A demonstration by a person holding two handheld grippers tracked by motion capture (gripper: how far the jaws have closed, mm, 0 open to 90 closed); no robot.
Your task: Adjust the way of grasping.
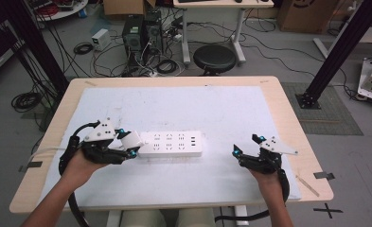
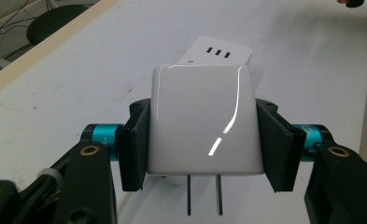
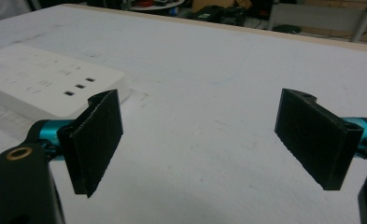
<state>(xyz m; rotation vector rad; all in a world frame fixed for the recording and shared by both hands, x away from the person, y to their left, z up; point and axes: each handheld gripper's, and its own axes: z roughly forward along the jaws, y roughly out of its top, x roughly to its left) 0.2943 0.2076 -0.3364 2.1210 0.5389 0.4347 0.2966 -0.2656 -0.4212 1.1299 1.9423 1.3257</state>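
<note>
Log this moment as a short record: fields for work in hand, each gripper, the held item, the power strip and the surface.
work in hand: bringing a plug adapter to a power strip
left gripper: shut on the white plug adapter, pads pressing its two sides
plug adapter: two metal prongs bare, not in any socket
right gripper: open, nothing between its jaws, over the table to the right of the strip
power strip: white, flat on the table, sockets facing up
relation: adapter at the strip's left end; contact cannot be told
surface: white mat on a wooden table

Even, bright overhead light washes out the white mat (image 1: pixel 221 109). A glare streak crosses the plug (image 2: pixel 202 121). Near jaws look soft.
</note>
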